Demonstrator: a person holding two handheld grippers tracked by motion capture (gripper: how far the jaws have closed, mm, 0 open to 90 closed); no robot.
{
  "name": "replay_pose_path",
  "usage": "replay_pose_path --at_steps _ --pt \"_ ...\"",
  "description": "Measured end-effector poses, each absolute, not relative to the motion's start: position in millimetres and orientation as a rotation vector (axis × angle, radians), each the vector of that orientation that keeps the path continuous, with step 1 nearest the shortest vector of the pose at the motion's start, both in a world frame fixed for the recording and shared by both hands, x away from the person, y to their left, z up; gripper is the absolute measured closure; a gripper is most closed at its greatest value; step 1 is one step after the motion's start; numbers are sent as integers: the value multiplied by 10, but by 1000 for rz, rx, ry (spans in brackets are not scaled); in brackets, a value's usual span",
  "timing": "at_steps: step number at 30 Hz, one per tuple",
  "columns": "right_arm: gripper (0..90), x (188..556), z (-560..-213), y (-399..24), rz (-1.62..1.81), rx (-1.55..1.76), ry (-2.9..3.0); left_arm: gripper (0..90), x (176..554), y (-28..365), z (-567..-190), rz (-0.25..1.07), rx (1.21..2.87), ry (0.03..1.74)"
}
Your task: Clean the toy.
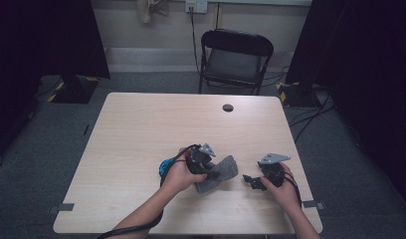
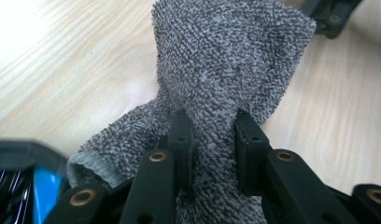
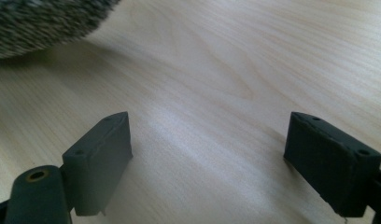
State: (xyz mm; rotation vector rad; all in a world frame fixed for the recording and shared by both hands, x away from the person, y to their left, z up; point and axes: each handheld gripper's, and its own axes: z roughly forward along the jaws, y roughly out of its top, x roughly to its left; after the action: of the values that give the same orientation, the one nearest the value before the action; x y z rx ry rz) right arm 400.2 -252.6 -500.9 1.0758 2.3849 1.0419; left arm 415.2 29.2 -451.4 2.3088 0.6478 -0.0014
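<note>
Counter [image 1: 141, 129]: light wood, mostly bare, w/ a cable hole [image 1: 228, 107] at the far edge. Black folding chair [image 1: 236, 57] beyond it on the floor.

Work in hand looks like sock handling, prob. folding or pairing; judged early-to-mid stage.

Grey sock [image 1: 222, 172]: fuzzy knit, sits near-centre of the counter, slightly right of the left hand. It's bunched and partly raised, not lying flat. In the left gripper view the sock [image 2: 226, 60] stands up in a hump past the jaws, its ribbed cuff end low at the left.

Left hand-held gripper [image 1: 211, 175]: clamped on the sock, jaws narrow w/ fabric pinched between them. So pick-up = done.

Right hand-held gripper [image 1: 251, 182]: near-right of the sock, apart from it, jaws wide, nothing between them. In the right gripper view the sock edge [image 3: 44, 21] is at far upper left, bare wood between the pads.

Blue item [image 1: 166, 166]: just left of the left hand, partly hidden; can't tell what it is.

Left to do (judgement): right side needs to take the free end, then straighten/fold and set the sock down. No second sock visible.
</note>
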Motion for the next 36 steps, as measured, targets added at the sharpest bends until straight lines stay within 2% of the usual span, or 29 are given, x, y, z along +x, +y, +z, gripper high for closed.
replay_pose_path --at_steps 12,19,21,23,24,25,26,31,36 --pt "142 4004 -5009 -2528 1043 1073 2387 719 4302 -26 -4607 -24 2312 629" --pt "142 4003 -5009 -2528 1043 1073 2387 700 4299 -60 -4664 -24 2323 597" --pt "142 4003 -5010 -2528 1043 1073 2387 652 4297 -61 -4664 -18 2323 589" --pt "142 4003 -5010 -2528 1043 1073 2387 546 4303 -55 -4664 15 2325 564" --pt "142 4003 -5010 -2528 1043 1073 2387 546 4302 -53 -4664 32 2322 555" --pt "142 4003 -5010 -2528 1043 1072 2387 458 4296 -50 -4661 38 2323 550" --pt "142 4003 -5010 -2528 1043 1072 2387 458 4290 -45 -4658 46 2327 539" --pt "142 4003 -5010 -2528 1043 1072 2387 289 4238 65 -4597 84 2344 508" --pt "142 4003 -5010 -2528 1043 1072 2387 256 4218 195 -4487 102 2333 519"
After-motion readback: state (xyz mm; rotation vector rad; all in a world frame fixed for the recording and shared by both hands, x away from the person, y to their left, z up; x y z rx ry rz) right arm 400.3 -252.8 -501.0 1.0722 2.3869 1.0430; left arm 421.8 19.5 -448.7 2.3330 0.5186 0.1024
